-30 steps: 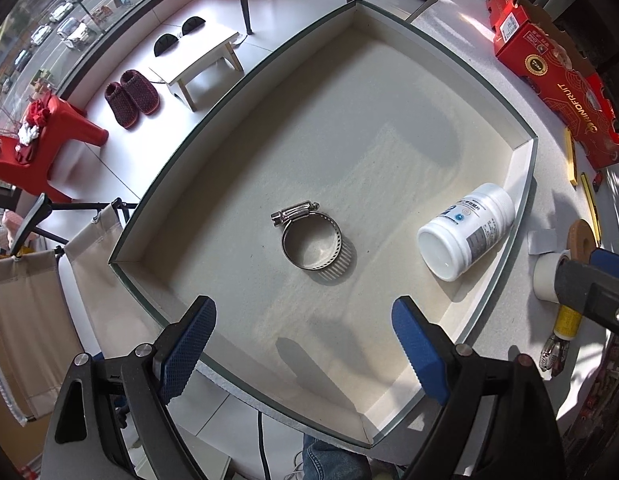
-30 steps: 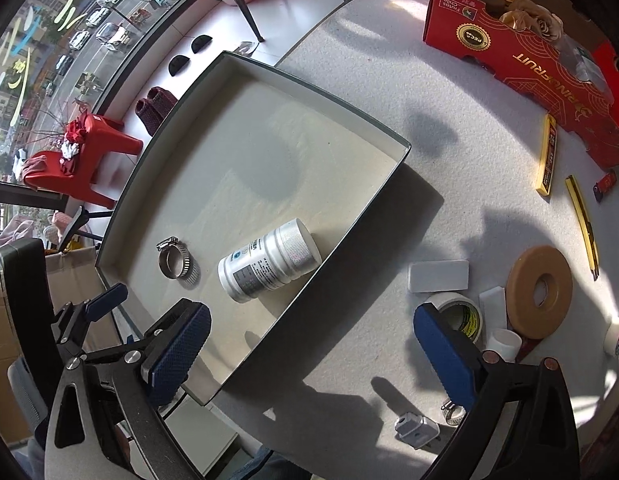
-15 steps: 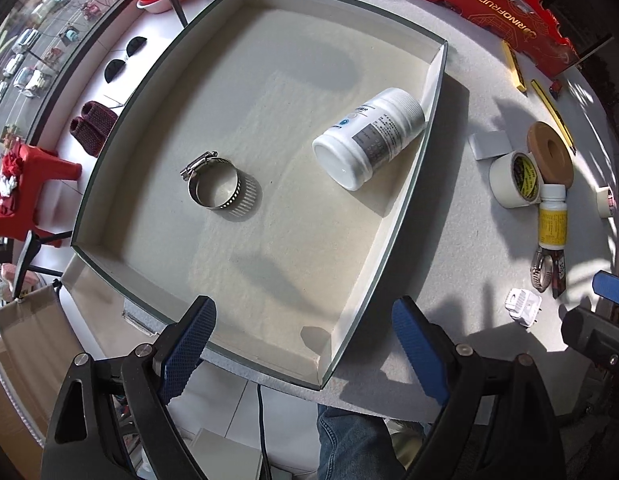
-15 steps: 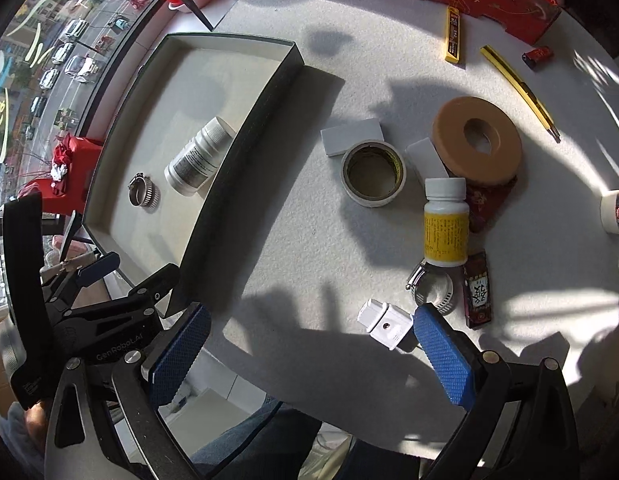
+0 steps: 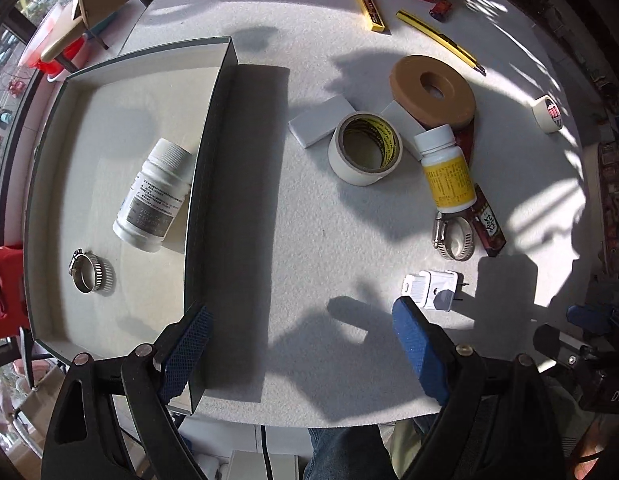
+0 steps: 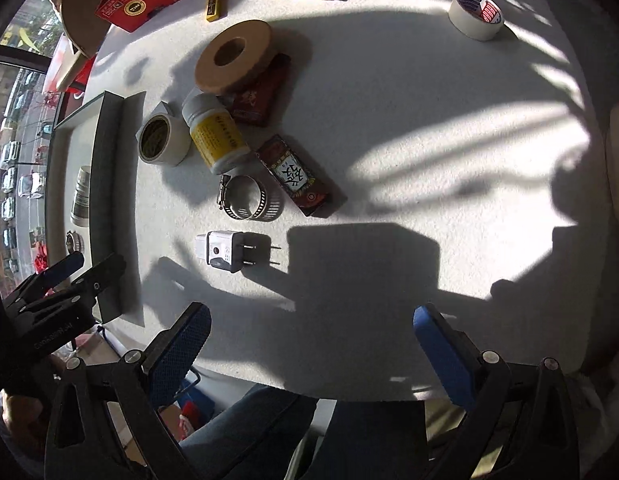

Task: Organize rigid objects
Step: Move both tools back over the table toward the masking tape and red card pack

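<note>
Sunlight and hard shadows cross the white table [image 5: 309,240] in the left wrist view, where the left gripper [image 5: 301,344] hangs over the near edge with its blue pads spread wide apart and nothing between them. To its left sits the shallow grey-walled tray [image 5: 207,152], holding a white pill bottle [image 5: 151,196] lying on its side and, nearer the tray's front corner, a steel hose clamp [image 5: 91,272] set apart from the bottle. Right of the tray, loose on the table, are a roll of white tape [image 5: 365,148], a yellow-labelled bottle [image 5: 445,168] on its side just beside it, a brown tape ring [image 5: 433,92], a second hose clamp [image 5: 453,236] touching the bottle's base, and a white plug adapter [image 5: 433,288] just ahead of the right pad. In the right wrist view the right gripper [image 6: 309,344] likewise stands open and empty above the table edge, its pads well apart. Ahead of it lie the plug adapter [image 6: 229,250], prongs pointing right, then the loose hose clamp [image 6: 249,198], the yellow-labelled bottle [image 6: 217,136], a dark red packet [image 6: 297,176], the white tape roll [image 6: 161,140] and the brown ring [image 6: 233,56]. A smaller tape roll [image 6: 475,14] rests far off to the right, and the tray wall [image 6: 105,200] runs along the left.
</note>
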Demonstrator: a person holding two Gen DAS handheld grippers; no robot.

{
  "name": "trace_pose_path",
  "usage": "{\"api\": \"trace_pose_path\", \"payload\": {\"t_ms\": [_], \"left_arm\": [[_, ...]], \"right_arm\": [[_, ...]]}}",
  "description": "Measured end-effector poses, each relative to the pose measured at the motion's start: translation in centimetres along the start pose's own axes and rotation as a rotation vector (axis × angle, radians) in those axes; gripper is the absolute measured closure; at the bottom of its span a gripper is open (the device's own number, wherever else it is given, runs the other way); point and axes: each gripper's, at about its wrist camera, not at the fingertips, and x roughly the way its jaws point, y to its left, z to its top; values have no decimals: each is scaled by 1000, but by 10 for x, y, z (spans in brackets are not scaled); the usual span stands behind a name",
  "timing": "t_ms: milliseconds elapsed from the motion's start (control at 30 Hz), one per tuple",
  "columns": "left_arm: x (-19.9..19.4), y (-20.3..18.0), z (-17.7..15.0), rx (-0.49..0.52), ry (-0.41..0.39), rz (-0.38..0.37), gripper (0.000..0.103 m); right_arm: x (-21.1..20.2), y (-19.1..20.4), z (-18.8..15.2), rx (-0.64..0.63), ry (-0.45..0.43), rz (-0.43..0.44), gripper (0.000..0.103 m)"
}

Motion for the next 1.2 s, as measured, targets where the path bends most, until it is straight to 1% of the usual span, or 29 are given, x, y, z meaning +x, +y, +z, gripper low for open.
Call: {"api": "trace_pose_path", "payload": {"t_ms": [167, 333, 433, 467, 533, 633, 767, 867, 933, 1000, 1133, 1200], "left_arm": [[13, -20, 31, -67, 19, -24, 11], [29, -31, 58, -130, 22, 34, 11], [40, -30, 71, -188, 24, 54, 11], [43, -21, 78, -215, 32, 59, 11], [51, -17, 83, -272, 51, 52, 11], [58, -9, 89, -333, 56, 61, 11], [66, -6, 98, -351, 58, 90, 11], [70, -6, 102, -384, 56, 85, 9], [73, -5, 102, -405, 53, 87, 5], [75, -4, 102, -406, 47, 105, 0], [81, 0, 94, -427, 24, 61, 0], [82, 2, 92, -414, 22, 64, 0]], "right_arm": [[7, -35, 0, 51, 37, 5, 1], [4, -53, 14, 22, 36, -6, 1], [4, -66, 21, 20, 41, -3, 1], [4, -71, 24, 20, 42, -1, 1], [3, -76, 33, 12, 37, -5, 1], [-2, -85, 53, -3, 8, -23, 1], [-13, -102, 100, 3, -48, -50, 1], [-18, -110, 134, -12, -78, -75, 1], [-19, -109, 145, -34, -76, -69, 1], [-15, -97, 145, -102, -67, -45, 1], [8, -53, 123, -283, -15, -17, 1], [21, -30, 108, -365, 8, -10, 1]]}}
